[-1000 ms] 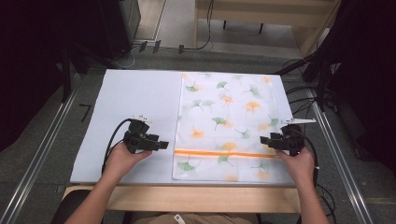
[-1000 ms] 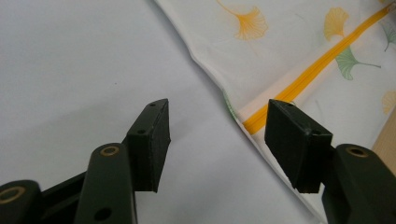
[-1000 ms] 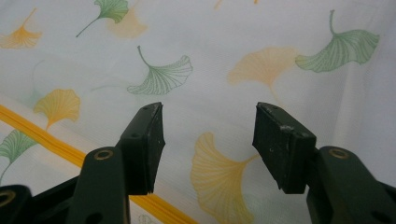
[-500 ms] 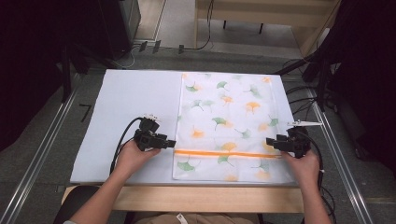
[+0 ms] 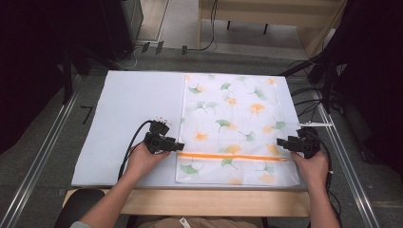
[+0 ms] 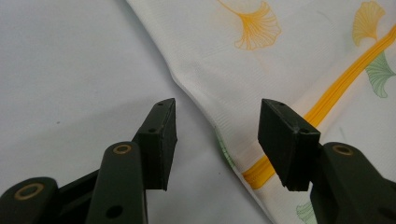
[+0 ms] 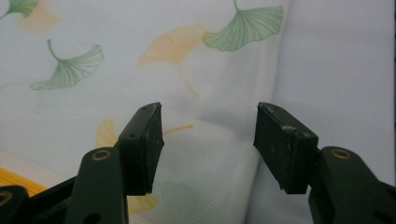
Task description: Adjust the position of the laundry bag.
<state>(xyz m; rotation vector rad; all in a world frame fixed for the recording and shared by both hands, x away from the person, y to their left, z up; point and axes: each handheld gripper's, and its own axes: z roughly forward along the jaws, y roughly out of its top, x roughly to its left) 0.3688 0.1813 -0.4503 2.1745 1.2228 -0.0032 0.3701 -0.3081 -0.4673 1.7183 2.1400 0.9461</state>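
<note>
A white fabric bag (image 5: pixel 235 128) printed with green and orange ginkgo leaves lies flat on the pale table cover (image 5: pixel 128 104), its long sides running away from the person. An orange zipper (image 5: pixel 228 156) crosses it near the near end, from one side edge almost to the other. The cloth looks thin and finely ribbed, with a stitched hem along each side.

The left gripper (image 5: pixel 177 146) sits just off the bag's left edge, level with the zipper's left end. In the left gripper view its jaws stand well apart, having just been closing a little, and the left gripper (image 6: pixel 217 133) straddles the hem: one pad over the bare table cover (image 6: pixel 70 70), the other over the bag (image 6: pixel 243 60), with the zipper (image 6: pixel 327 100) running off ahead and to the side of that pad. The edge of the cloth lies between the pads, and neither pad presses on it.

The right gripper (image 5: pixel 280 142) is at the bag's right edge, slightly farther from the person than the zipper's right end. In the right gripper view the right gripper (image 7: pixel 209 140) also has its jaws wide, one pad over the printed bag (image 7: pixel 140 56) and the other over the table cover (image 7: pixel 341 70), the hem passing between them unpinched. A sliver of the zipper (image 7: pixel 11 179) shows beside the left pad
</note>
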